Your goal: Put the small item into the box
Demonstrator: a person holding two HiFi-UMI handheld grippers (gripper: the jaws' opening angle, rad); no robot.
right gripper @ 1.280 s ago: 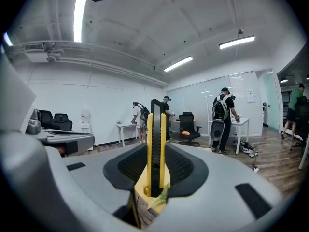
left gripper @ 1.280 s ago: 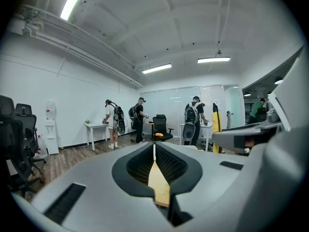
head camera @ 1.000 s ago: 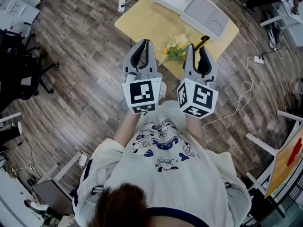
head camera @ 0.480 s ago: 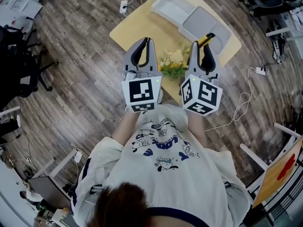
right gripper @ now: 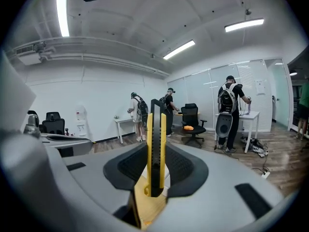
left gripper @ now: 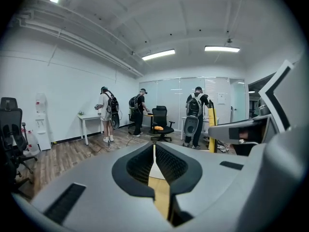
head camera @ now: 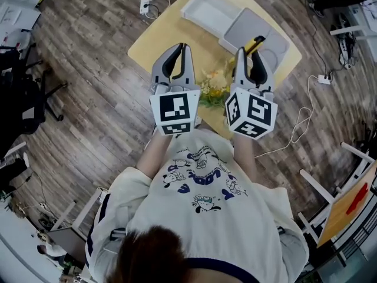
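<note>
A yellow and black utility knife point(right gripper: 155, 139) stands upright between the pads of my right gripper point(right gripper: 155, 175), which is shut on it. In the head view the knife point(head camera: 254, 43) pokes out past my right gripper point(head camera: 247, 53), over the near edge of the box's grey half. The white and grey box point(head camera: 207, 12) lies open at the far side of the yellow table point(head camera: 147, 47). My left gripper point(head camera: 177, 49) hovers beside the right one. Its jaws point(left gripper: 154, 154) are shut with nothing in them.
A bunch of yellow flowers point(head camera: 213, 82) lies on the table between the two grippers. A power strip point(head camera: 144, 6) and cables point(head camera: 303, 119) lie on the wooden floor. Several people with backpacks point(left gripper: 195, 112) and an office chair point(left gripper: 160, 123) stand far across the room.
Both grippers have moved forward over the table towards the box. The knife's tip has come up to the grey half. The jaws have not changed.
</note>
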